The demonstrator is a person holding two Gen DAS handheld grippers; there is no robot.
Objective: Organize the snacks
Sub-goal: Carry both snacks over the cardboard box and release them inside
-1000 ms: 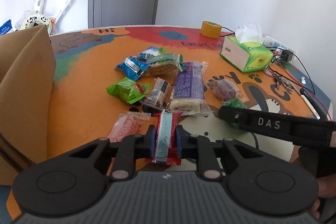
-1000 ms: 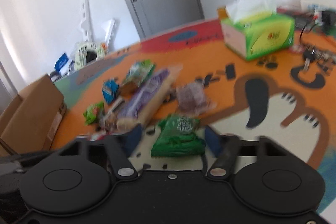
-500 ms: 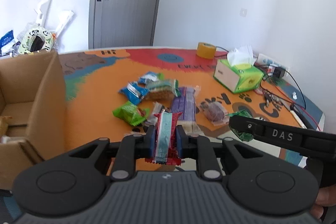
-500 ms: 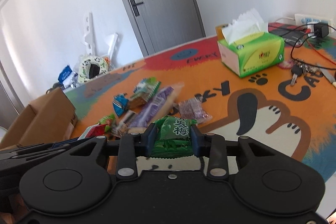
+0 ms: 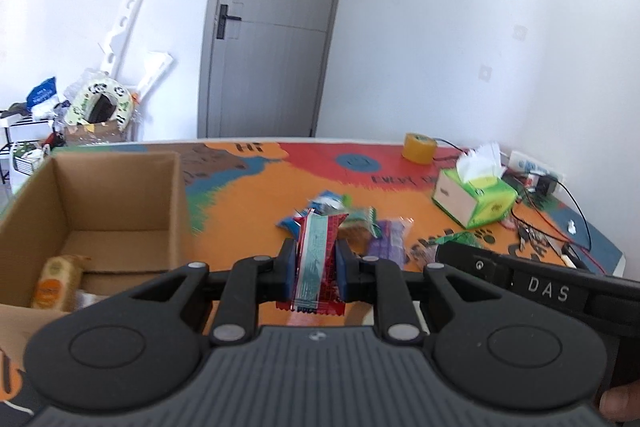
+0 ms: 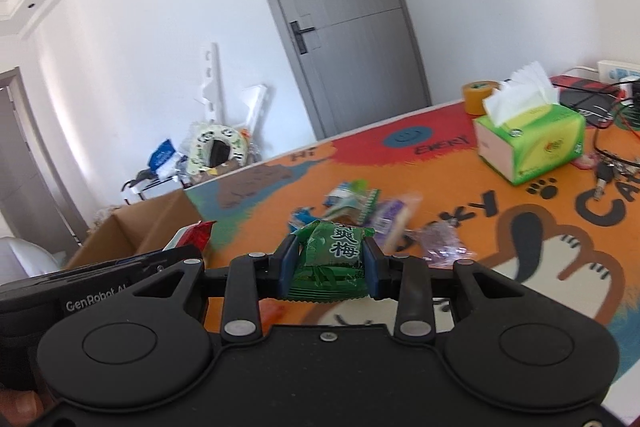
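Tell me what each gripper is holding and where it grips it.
The left gripper clamps a red snack bar across its long sides near the lower end. The right gripper pinches a green plum-candy packet by its side edges.

Glossy plastic red wrapper, matt cardboard box, paper tissues.

1. Tools: two, left tool and right tool.
2. Held packets: two, one red packet, one green packet.
3. Cardboard boxes: one.
4. Tissue boxes: one.
5. Tape rolls: one.
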